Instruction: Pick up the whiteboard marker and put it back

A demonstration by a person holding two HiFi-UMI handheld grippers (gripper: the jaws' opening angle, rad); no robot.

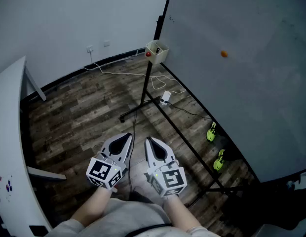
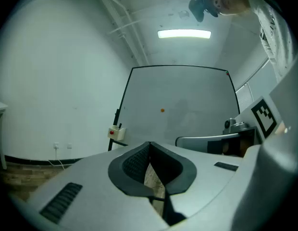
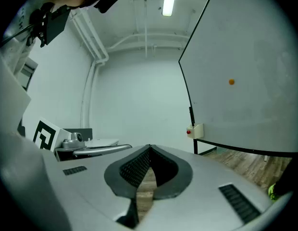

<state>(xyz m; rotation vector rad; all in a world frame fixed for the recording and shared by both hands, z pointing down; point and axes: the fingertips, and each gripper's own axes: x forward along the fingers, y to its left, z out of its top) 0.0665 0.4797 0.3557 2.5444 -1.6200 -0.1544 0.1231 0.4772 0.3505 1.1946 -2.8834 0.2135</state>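
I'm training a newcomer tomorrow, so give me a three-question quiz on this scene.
1. True or false: the left hand-held gripper and the right hand-held gripper are both shut and empty.
2. Multiple choice: the orange dot sits on
A. the wall
B. the whiteboard
C. the floor
3. Short answer: what colour is the round thing on the box?

Key: 1 true; 2 B; 3 red.
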